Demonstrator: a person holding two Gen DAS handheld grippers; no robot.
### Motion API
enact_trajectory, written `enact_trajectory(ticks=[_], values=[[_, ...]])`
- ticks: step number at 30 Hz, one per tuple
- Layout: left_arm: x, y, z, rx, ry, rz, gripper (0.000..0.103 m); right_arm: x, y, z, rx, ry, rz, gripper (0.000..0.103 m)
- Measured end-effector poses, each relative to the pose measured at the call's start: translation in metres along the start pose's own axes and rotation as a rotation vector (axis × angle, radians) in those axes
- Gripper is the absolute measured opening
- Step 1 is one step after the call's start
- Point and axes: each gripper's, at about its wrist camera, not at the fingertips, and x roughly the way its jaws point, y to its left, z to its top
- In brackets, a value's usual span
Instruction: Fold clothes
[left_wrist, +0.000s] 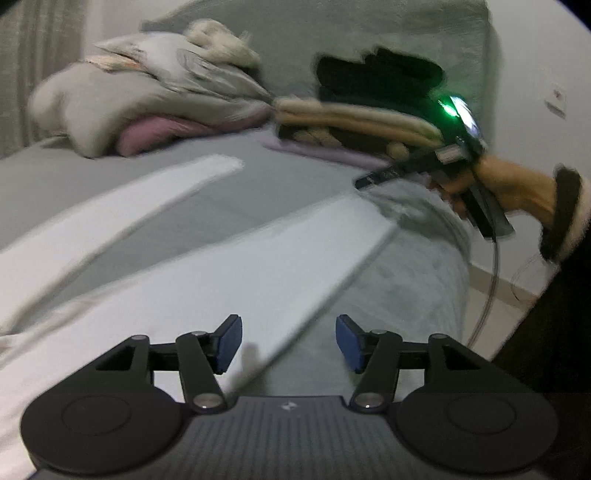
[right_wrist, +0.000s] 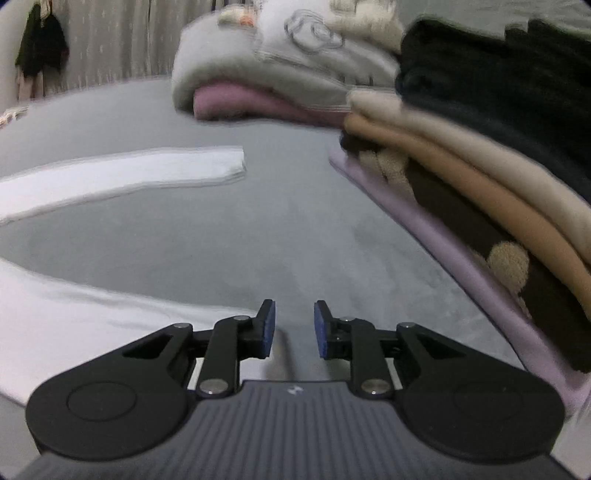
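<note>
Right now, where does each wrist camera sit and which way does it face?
Left wrist: on the left gripper, jaws open, tilted down over the white garment; the person's right hand shows.
Right wrist: on the right gripper, jaws open, facing the folded stack; no body visible.
Shared: garment, stack, grey clothes pile.

Your open ground is the grey bed cover (right_wrist: 229, 236) ahead of the right gripper (right_wrist: 294, 328), bare between the two legs of the white garment (right_wrist: 122, 173). To your right, the folded stack (right_wrist: 480, 177) of tan, brown and black items on a lilac piece walls off that side. Farther back, the loose grey and pink pile (right_wrist: 266, 81) blocks the way. Beyond the bed's right edge (left_wrist: 454, 258), floor lies clear.
</note>
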Motion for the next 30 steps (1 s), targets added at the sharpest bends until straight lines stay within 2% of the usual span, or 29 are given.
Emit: enact_trajectory(ticks=[2, 3, 6, 9, 12, 14, 16, 19, 21, 23, 27, 30], values=[[-0.011, 0.014, -0.003, -0.03, -0.011, 0.059, 0.059, -0.006, 0.021, -0.001, 0.004, -0.021, 0.044, 0.028], [-0.021, 0.028, -0.008, -0.058, -0.015, 0.116, 0.059, -0.008, 0.038, -0.002, -0.001, -0.029, 0.076, 0.029], [-0.04, 0.055, -0.022, -0.103, -0.014, 0.252, 0.059, -0.013, 0.103, -0.007, -0.025, -0.048, 0.195, 0.032], [-0.055, 0.078, -0.038, -0.14, 0.002, 0.381, 0.059, -0.019, 0.161, -0.014, -0.028, -0.049, 0.315, 0.042], [-0.07, 0.1, -0.055, -0.215, 0.013, 0.468, 0.059, -0.024, 0.209, -0.024, -0.066, -0.041, 0.364, 0.043], [-0.08, 0.109, -0.064, -0.24, 0.017, 0.493, 0.059, -0.025, 0.239, -0.032, -0.094, -0.05, 0.381, 0.045], [-0.088, 0.113, -0.075, -0.244, 0.029, 0.504, 0.059, -0.025, 0.253, -0.041, -0.122, -0.072, 0.373, 0.048], [-0.1, 0.119, -0.087, -0.259, 0.032, 0.507, 0.06, -0.025, 0.237, -0.045, -0.122, -0.089, 0.37, 0.048], [-0.123, 0.126, -0.103, -0.312, 0.006, 0.487, 0.059, -0.028, 0.217, -0.046, -0.108, -0.09, 0.35, 0.048], [-0.14, 0.127, -0.115, -0.318, -0.006, 0.497, 0.06, -0.03, 0.195, -0.05, -0.102, -0.095, 0.312, 0.049], [-0.165, 0.133, -0.132, -0.326, 0.01, 0.536, 0.06, -0.034, 0.114, -0.065, 0.042, -0.087, 0.23, 0.05], [-0.179, 0.139, -0.135, -0.336, 0.043, 0.565, 0.06, -0.037, 0.075, -0.066, 0.085, -0.088, 0.145, 0.05]])
